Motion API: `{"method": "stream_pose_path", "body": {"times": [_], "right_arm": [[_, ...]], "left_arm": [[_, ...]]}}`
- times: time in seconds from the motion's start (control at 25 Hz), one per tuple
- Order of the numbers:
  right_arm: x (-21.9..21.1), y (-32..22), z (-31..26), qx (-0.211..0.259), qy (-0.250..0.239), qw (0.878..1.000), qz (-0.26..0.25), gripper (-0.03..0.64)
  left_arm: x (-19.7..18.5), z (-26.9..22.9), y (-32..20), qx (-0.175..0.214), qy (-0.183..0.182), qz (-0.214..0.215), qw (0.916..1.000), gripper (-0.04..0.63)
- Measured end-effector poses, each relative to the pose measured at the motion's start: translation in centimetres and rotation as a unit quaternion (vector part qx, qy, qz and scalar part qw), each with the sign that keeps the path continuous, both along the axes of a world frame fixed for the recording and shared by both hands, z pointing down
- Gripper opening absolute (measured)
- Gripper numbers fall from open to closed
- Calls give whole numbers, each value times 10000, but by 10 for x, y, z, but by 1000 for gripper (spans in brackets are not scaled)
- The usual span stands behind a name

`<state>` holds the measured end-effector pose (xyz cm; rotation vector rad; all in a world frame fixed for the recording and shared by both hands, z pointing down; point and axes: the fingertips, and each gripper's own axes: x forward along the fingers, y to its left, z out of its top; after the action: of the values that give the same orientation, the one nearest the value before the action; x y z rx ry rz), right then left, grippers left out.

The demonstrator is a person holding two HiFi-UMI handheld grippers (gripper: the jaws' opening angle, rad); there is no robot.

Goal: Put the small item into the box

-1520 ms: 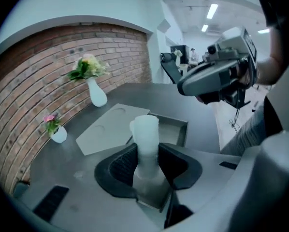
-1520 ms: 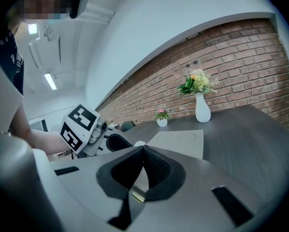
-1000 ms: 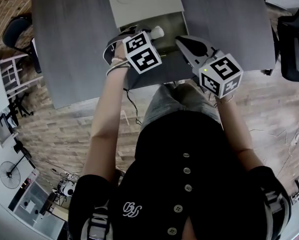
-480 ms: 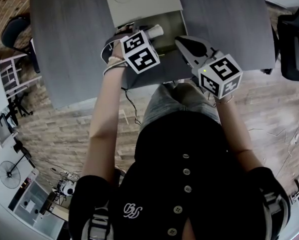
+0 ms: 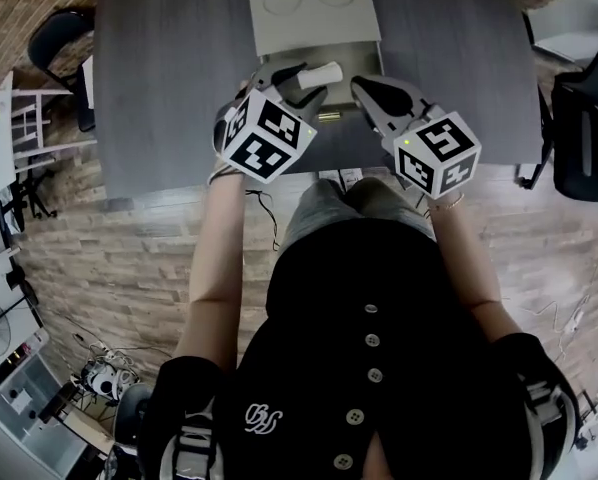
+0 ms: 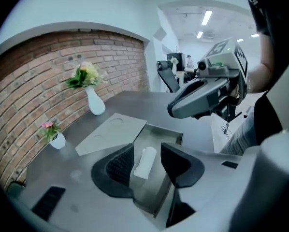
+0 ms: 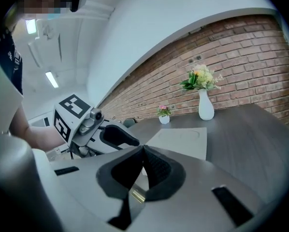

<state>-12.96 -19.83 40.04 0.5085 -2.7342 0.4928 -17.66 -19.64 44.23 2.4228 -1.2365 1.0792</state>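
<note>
The small item is a white roll [image 5: 319,74], seen from the head view over the open grey box [image 5: 367,52] at the table's far middle. The box's lid [image 5: 312,8] lies flipped back behind it. My left gripper [image 5: 301,84] reaches over the box's near left corner. In the left gripper view the gripper [image 6: 147,149] is open, and the roll [image 6: 145,164] lies between the jaws close to the left pad, with a gap to the right one. It looks to lie on the box floor [image 6: 156,132]. My right gripper [image 5: 360,84] hovers beside the box's near right corner, and it [image 7: 142,149] is shut on nothing.
A white vase with flowers [image 6: 93,103] and a small flower pot [image 6: 57,139] stand at the table's far edge by the brick wall. Black chairs [image 5: 587,118] [image 5: 51,46] flank the table. The table's near edge [image 5: 309,173] runs just under both grippers.
The left gripper's cube has turned and come a little toward me. The roll stays over the box between the left jaws. The right gripper has hardly moved.
</note>
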Motion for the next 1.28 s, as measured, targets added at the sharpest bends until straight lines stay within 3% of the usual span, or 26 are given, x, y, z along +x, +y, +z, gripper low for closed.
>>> {"method": "stream_pose_path", "body": {"times": [0.2,0.28,0.48,0.68,0.96,1.28], "right_arm": [[1,5,-21,262,-101,9995,-137,5],[2,16,-24,327,-113,9992,-201,5],[-2,35,-28,408,-149,9986,-317,5],[-12,48,-30,396,-133,9983,-419,5],[-18,50,-31,364,-49,9983,-448,5],[-15,58,-25,373,50,9977,-564,5]], "left_arm": [[4,-33,14,587,497,-835,9935,51],[6,-40,28,715,741,-1110,9885,32],[4,-51,50,905,1739,-1801,9639,18],[-9,-47,64,762,2136,-2383,9443,15],[-14,-41,68,638,2300,-2629,9348,14],[-3,-37,71,517,2325,-2536,9375,14]]}}
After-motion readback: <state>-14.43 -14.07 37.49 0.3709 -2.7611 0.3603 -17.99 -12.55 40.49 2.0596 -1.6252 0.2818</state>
